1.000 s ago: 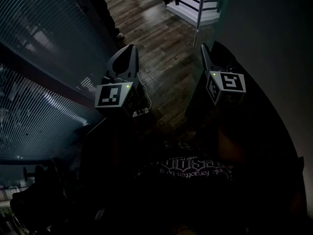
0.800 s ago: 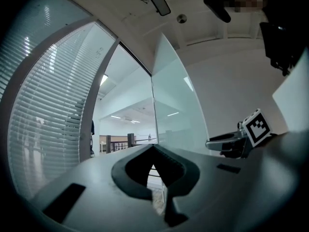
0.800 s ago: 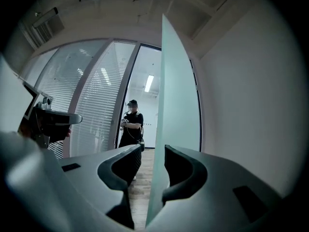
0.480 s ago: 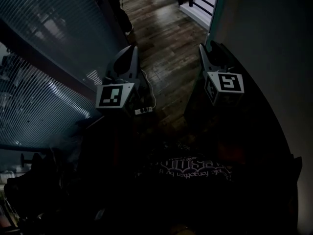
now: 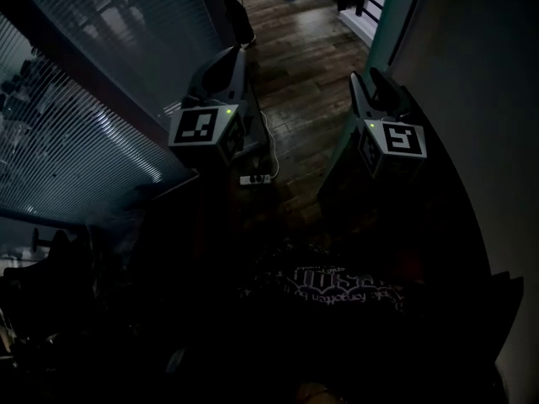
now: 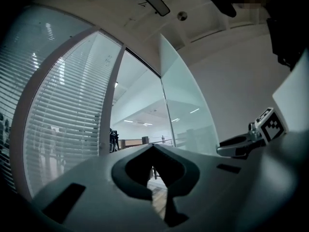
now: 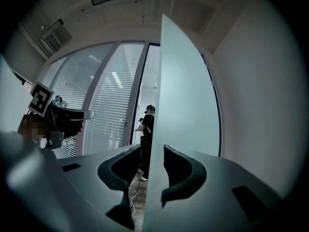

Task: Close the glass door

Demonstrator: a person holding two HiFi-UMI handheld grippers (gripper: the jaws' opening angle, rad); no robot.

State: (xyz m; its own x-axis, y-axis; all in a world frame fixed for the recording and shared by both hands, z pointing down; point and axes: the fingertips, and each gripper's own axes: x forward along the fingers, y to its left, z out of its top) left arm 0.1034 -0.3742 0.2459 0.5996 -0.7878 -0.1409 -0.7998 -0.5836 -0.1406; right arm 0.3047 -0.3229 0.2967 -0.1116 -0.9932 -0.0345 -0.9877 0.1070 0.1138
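Observation:
The glass door (image 7: 188, 105) is a frosted pane standing ajar, with its teal free edge (image 5: 394, 19) showing at the head view's top right. My right gripper (image 7: 147, 151) straddles that edge. Its jaws stand apart, one on each side of the pane, and a thin gap shows by the left jaw. In the head view the right gripper (image 5: 375, 84) points at the door's edge. My left gripper (image 6: 153, 147) is shut with nothing in it, its tips touching. It hangs left of the door (image 6: 186, 105), and in the head view the left gripper (image 5: 226, 67) is beside the glass partition.
A glass partition with blinds (image 5: 84, 99) runs along the left. A plain wall (image 5: 472, 74) closes the right. A white power strip (image 5: 255, 178) and its cable lie on the wooden floor. A person in dark clothes (image 7: 146, 129) stands in the doorway beyond.
Both grippers have moved forward toward the doorway, and the door's teal edge has come closer to the right gripper's tips. The floor has slid down the head view.

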